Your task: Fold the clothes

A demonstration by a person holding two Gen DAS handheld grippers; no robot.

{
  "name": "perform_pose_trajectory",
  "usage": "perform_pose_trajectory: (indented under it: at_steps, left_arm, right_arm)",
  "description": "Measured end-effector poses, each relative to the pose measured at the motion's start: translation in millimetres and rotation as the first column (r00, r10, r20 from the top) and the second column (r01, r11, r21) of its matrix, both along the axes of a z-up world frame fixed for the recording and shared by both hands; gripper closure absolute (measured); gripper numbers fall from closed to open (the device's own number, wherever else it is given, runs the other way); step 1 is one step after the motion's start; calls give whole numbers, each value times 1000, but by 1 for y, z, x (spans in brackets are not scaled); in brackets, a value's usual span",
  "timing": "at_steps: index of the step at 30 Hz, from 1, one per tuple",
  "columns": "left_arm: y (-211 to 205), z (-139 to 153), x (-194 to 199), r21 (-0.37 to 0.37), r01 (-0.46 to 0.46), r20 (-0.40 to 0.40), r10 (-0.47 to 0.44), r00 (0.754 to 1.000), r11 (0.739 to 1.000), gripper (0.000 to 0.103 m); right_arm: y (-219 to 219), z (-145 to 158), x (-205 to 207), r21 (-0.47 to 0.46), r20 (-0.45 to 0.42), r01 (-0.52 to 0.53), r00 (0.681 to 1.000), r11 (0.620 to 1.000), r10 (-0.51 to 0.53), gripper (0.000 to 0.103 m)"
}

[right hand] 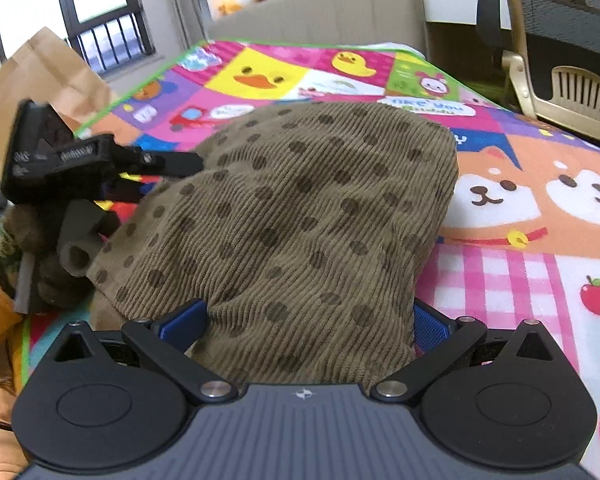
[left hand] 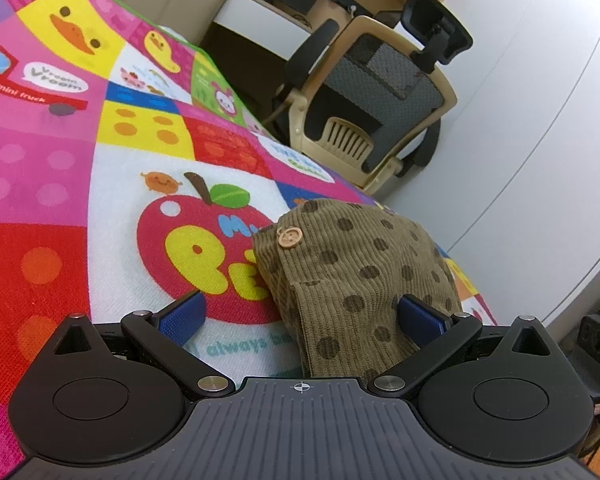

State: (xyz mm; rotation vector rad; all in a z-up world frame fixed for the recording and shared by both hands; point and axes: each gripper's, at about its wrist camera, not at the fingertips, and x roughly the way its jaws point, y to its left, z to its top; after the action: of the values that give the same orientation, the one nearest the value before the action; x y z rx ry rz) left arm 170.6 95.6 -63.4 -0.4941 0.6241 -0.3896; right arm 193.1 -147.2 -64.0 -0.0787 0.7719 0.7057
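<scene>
— Where is the garment?

— The olive corduroy garment [left hand: 352, 280] with dark dots lies bunched on the bright play mat [left hand: 100, 184], over the edge of the printed red apple [left hand: 180, 240]. A wooden button [left hand: 289, 237] shows near its upper left corner.

— And the left gripper [left hand: 300, 316]?

— Spread wide, its blue pads [left hand: 184, 314] well apart. The right-hand pad touches the cloth; the other sits over bare mat. It grips nothing.

— The right gripper [right hand: 306, 326]?

— Also spread wide, with the corduroy heaped between its fingers and running under the camera. I can't say it pinches the cloth — the pads stand at the fabric's two sides.

— Anything else?

— From the right wrist, the left gripper reaches the garment's left edge. An office chair [left hand: 384, 92] stands beyond the mat.
</scene>
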Motion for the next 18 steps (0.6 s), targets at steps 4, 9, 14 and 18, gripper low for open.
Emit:
perform_pose_trajectory:
  at_steps: [4,9,14,18]
  left_arm:
    - [3,-1,0,-21,6,-3,-6,1000,1000,0]
    - [7,0,2,-40,18,-16,-19,1000,999,0]
    - [14,22,-11,-73,15,-21,-17,1000,997,0]
    - [4,39,-25,-13,42,-46,-42,998,999,0]
  right_arm:
    - [8,7,5,-70,-75,21,997,997,-26,0]
    - [10,4,-5,-68,-50,80,995,994,-84,0]
    - [-5,11,-14,14,-50,128,991,992,-128,0]
    - [-13,11,-22,-34,57,195,979,980,-193,0]
